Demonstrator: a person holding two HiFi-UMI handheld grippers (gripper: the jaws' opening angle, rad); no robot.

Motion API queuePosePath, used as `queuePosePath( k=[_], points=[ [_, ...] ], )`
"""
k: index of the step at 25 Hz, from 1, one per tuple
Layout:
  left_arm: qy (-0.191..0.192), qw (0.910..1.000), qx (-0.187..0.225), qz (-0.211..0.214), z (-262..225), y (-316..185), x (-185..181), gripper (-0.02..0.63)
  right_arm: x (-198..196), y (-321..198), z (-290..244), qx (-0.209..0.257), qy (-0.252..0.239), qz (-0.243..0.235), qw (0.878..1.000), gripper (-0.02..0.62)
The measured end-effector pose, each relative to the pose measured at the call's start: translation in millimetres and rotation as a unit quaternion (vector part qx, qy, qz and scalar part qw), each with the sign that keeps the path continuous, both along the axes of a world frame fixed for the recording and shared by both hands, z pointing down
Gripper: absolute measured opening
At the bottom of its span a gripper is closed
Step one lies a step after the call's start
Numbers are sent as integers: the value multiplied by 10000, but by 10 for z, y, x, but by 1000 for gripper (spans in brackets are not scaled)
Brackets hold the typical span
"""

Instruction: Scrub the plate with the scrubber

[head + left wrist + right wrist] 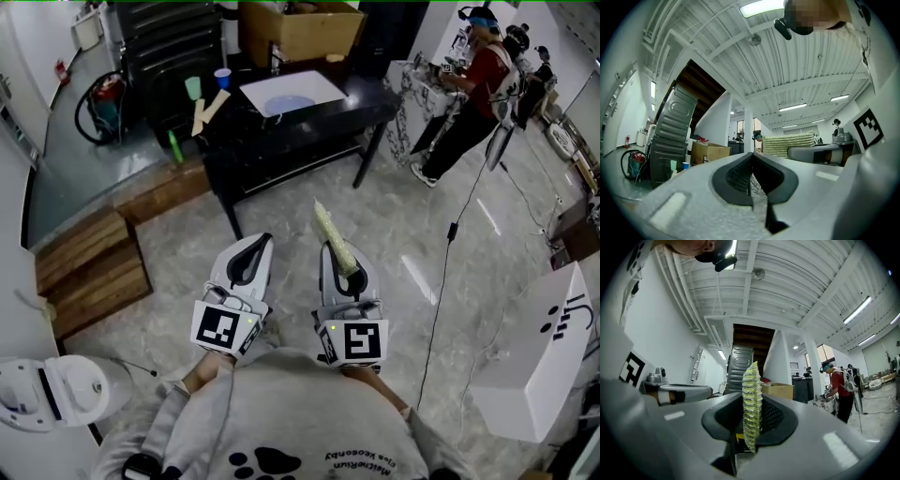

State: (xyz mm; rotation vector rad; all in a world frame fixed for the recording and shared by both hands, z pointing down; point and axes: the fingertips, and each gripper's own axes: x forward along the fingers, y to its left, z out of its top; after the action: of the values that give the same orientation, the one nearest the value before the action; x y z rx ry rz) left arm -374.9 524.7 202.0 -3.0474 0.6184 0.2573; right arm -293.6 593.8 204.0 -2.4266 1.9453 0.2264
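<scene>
One black desk (361,105) stands far ahead, carrying a white sheet (323,86) with the pale blue plate (287,101) on it, well apart from both grippers. The left gripper (251,251) is closed with nothing between its jaws. The right gripper (339,262) pinches the yellow-green scrubber (333,234) — it sticks out past the jaw tips. Only the head view shows the plate; the right gripper view shows the scrubber's ribbed edge clamped between the jaws.

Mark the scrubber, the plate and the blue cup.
scrubber (334,236), head view, middle of its free length
plate (289,101), head view, centre of its face
blue cup (222,77), head view, its side
</scene>
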Motion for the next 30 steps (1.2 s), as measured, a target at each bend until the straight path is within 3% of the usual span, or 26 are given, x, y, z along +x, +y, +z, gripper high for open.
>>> queuePosePath(
  k=[8,16,22,30],
  points=[
    [-30,9990,-127,432,125,-636,290,2,317,-499,102,-54,-89,527,9986,72],
    [-40,9985,-383,399,276,-946,268,2,405,-679,228,-231,-167,676,9973,72],
    [20,9985,-513,190,338,-1090,165,2,387,-892,244,-203,-172,504,9984,72],
    [109,9993,-339,-81,245,-1477,306,2,560,-1425,179,35,-155,113,9998,72]
  ],
)
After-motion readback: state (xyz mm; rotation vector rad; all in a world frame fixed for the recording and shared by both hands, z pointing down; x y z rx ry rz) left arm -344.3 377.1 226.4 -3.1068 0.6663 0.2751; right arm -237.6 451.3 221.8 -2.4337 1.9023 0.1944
